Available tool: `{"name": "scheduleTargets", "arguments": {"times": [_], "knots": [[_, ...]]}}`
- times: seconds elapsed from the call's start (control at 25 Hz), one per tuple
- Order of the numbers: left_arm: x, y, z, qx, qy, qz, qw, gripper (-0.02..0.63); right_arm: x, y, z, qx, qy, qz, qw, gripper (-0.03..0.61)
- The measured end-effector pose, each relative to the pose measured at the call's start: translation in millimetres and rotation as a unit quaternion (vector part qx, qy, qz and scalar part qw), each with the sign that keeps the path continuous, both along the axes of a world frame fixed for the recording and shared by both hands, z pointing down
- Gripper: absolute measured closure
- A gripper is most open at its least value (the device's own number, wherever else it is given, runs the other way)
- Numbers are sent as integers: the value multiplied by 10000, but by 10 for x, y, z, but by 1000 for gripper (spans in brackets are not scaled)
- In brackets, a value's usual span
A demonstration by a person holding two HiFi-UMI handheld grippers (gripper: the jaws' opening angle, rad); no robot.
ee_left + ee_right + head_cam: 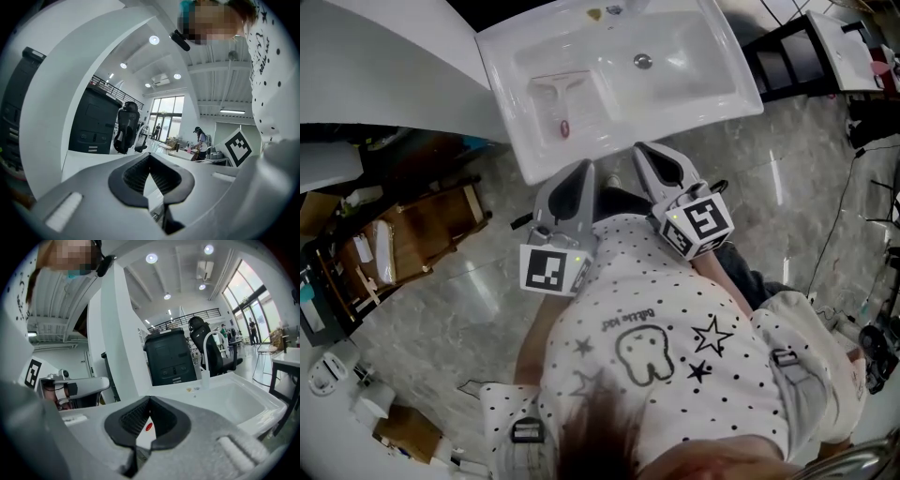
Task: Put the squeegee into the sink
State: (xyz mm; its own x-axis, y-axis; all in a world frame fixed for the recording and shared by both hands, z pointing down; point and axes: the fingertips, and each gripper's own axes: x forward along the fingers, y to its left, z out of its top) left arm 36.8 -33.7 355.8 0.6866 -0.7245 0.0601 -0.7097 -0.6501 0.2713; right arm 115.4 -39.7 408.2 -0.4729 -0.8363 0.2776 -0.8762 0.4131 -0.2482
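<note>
Overhead, in the head view, both hands are drawn in before the person's chest. They hold the left gripper (584,171) and the right gripper (641,150) side by side, noses aimed at 12 o'clock toward the white sink (727,66). The tips sit right at the sink's near edge. The squeegee (565,97) lies flat on the sink's left ledge, at 12 o'clock from the left gripper and apart from it. The bowl and its drain (643,61) lie at 1 o'clock. Grey floor (806,197) lies open at 3 o'clock, while a wooden rack (412,234) crowds 9 o'clock. The squeegee is pale and hard to pick out from the porcelain, save for a red spot at its near end.

Next, the left gripper view shows its jaws met at the tip with nothing between them, held level. A curved white surface looms close from 9 to 12 o'clock. An office chair (126,126) and a black cabinet (93,124) stand beyond it. The right gripper's marker cube (240,147) shows at 3 o'clock. I cannot tell what the pale patch in the pad hollow is.

Lastly, the right gripper view shows its jaws likewise closed and empty, tipped slightly down. The squeegee's red spot shows through the hollow behind the tips, and the rest of it is hidden. The sink bowl spreads toward 3 o'clock.
</note>
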Motion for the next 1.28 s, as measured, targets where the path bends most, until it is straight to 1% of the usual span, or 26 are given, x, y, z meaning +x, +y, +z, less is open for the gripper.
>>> {"name": "scheduleTargets", "arguments": {"times": [0.08,0.2,0.36,0.56,0.8,0.96,1.28], "knots": [[57,59,41,8,-9,9,10000,615,45,63,30,-21,-10,-30,10000,578],[86,63,71,-49,77,-79,9999,615,125,96,64,-70,-44,-25,10000,581],[161,51,68,-95,163,-90,9998,615,253,128,61,-62,-56,83,9999,581],[317,72,76,-77,127,57,9999,615,375,144,67,-49,-53,162,9998,581],[421,91,66,-2,60,25,10000,615,443,139,77,-49,-44,80,9999,581],[631,140,127,79,-144,367,9992,615,553,115,91,-90,3,39,10000,581],[874,202,123,285,-318,1047,9936,615,504,75,53,84,174,-33,9998,581]]}}
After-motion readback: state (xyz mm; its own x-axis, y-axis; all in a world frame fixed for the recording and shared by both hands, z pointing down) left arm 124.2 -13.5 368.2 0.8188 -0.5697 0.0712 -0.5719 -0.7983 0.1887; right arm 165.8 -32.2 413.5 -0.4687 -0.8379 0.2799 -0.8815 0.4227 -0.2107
